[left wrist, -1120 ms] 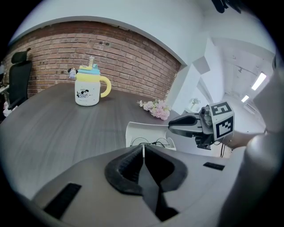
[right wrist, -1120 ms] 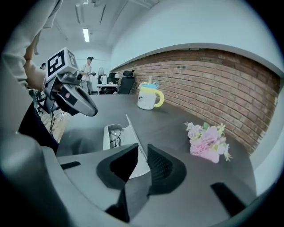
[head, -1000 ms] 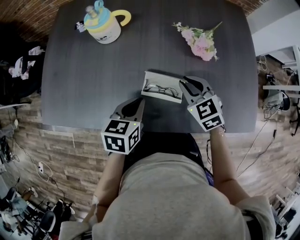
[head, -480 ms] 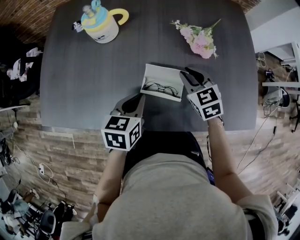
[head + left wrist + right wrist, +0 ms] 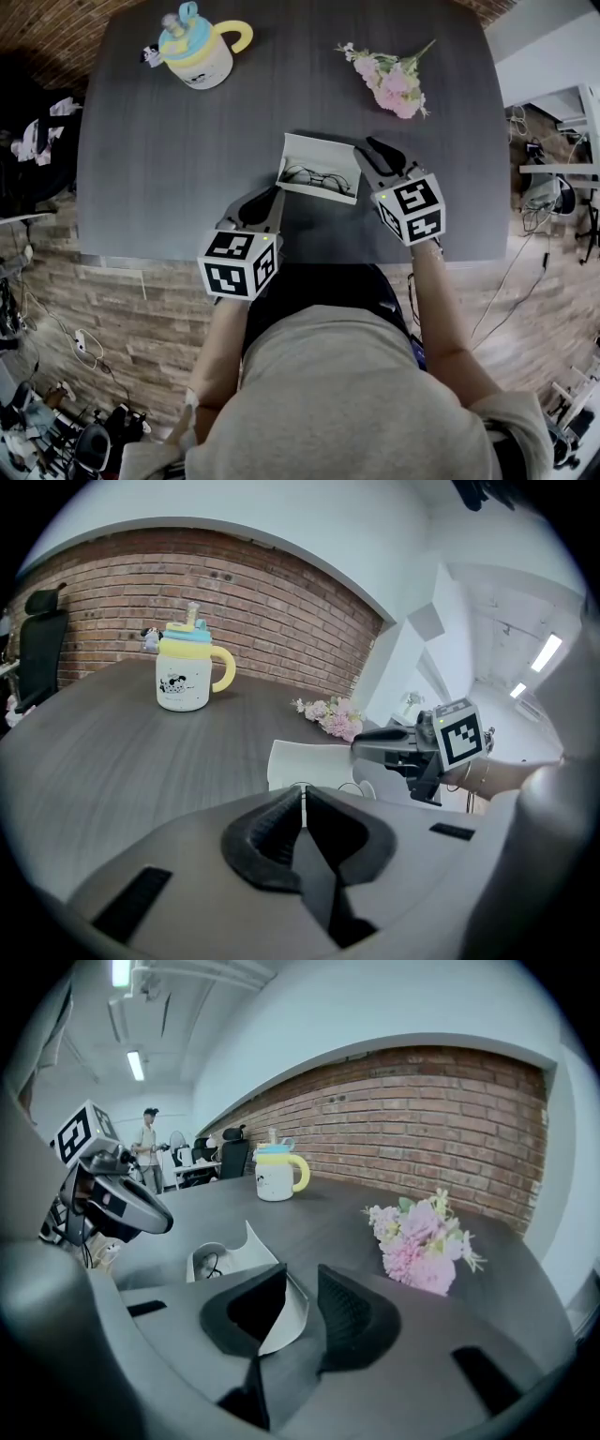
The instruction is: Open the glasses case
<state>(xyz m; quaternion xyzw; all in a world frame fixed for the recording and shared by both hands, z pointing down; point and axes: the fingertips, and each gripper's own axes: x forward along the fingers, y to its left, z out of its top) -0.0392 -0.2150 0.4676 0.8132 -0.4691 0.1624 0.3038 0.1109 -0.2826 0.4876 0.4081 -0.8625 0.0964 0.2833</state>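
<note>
While the right tongs (image 5: 300, 1283) are spreading off the lid (image 5: 323, 148) edge lying between them, I'd draw them straight clear so the lid isn't nudged shut. The left tongs (image 5: 302, 799) should keep pinching what looks like the base's near corner. On the dark counter (image 5: 169, 159), near its front edge, the white glasses case (image 5: 319, 161) stands open, lid upright, wire glasses (image 5: 314, 178) inside.

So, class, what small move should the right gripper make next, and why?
Probably back the right gripper off the lid: its jaws are opening with the lid edge between them, the glasses case stands open, glasses showing, and the left gripper steadies it.
</note>
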